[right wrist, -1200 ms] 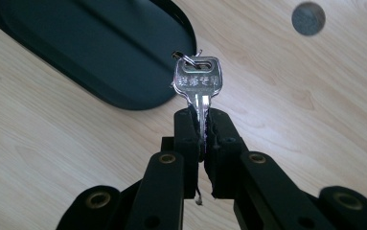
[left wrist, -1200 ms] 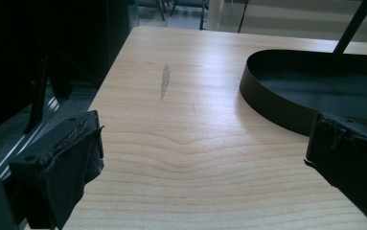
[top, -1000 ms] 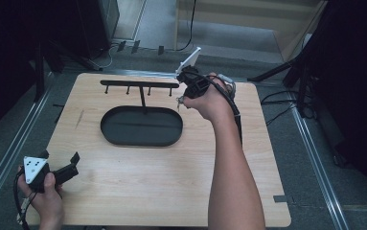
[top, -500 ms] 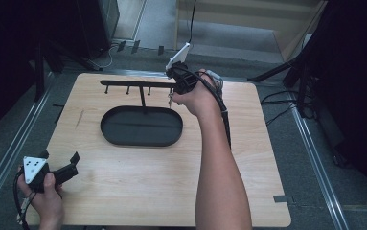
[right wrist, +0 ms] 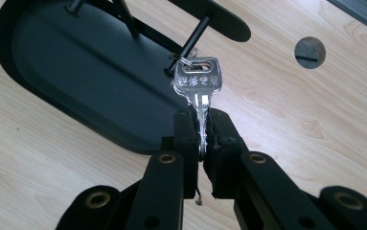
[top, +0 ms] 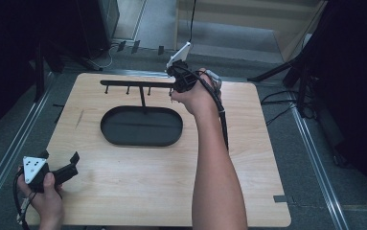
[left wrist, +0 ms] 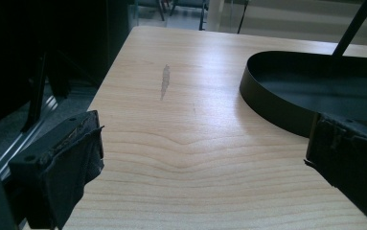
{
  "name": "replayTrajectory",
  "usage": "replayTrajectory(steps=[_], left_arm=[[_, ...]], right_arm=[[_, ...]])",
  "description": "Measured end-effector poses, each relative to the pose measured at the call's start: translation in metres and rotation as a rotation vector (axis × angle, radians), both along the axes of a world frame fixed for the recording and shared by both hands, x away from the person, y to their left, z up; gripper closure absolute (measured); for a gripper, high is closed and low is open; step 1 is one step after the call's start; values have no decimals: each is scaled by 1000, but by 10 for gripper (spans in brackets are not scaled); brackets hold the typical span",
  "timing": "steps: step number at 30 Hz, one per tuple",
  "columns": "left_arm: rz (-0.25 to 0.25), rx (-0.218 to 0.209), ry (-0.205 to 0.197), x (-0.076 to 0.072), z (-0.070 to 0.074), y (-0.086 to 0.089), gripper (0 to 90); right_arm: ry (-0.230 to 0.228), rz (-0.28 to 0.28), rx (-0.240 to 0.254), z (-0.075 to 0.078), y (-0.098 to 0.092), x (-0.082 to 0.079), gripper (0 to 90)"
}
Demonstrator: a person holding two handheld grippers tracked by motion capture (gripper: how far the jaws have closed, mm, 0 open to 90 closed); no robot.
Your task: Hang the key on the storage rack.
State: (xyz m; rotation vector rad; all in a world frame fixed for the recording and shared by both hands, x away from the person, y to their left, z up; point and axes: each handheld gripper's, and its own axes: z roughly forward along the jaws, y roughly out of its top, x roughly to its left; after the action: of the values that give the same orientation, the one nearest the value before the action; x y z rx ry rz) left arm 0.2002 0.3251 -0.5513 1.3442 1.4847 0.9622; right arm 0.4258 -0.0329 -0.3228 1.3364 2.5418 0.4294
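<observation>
A silver key (right wrist: 198, 91) is clamped by its blade in the right gripper (right wrist: 202, 129) at the rack's (top: 138, 84) 3 o'clock peg (right wrist: 193, 36), where its ring is best eased on squarely, while the left gripper (left wrist: 205, 167) is held with jaws apart.

Table (top: 138, 191) evenly lit w/ soft glare, surroundings dark, pics fairly sharp.

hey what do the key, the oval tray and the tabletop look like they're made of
Key: bright silvery metal, going by its shine and stamped characters; it is clamped in the right gripper.
Oval tray: matte black with a thin upright rim, probably painted sheet metal, though plastic can't be ruled out.
Tabletop: pale wood or wood-look laminate, smooth, with visible grain lines.
</observation>
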Motion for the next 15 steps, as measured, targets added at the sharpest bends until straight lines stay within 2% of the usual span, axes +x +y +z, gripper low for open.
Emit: replayTrajectory(steps=[5,7,15], left_arm=[[0,0,-2,0,0,0,0],[0,-1,-2,0,0,0,0],[1,-3,-3,0,0,0,0]], right_arm=[[-20,1,8,-2,0,2,832],[-38,-19,19,-2,-2,2,760],[-33,-25,14,-6,-10,3,744]])
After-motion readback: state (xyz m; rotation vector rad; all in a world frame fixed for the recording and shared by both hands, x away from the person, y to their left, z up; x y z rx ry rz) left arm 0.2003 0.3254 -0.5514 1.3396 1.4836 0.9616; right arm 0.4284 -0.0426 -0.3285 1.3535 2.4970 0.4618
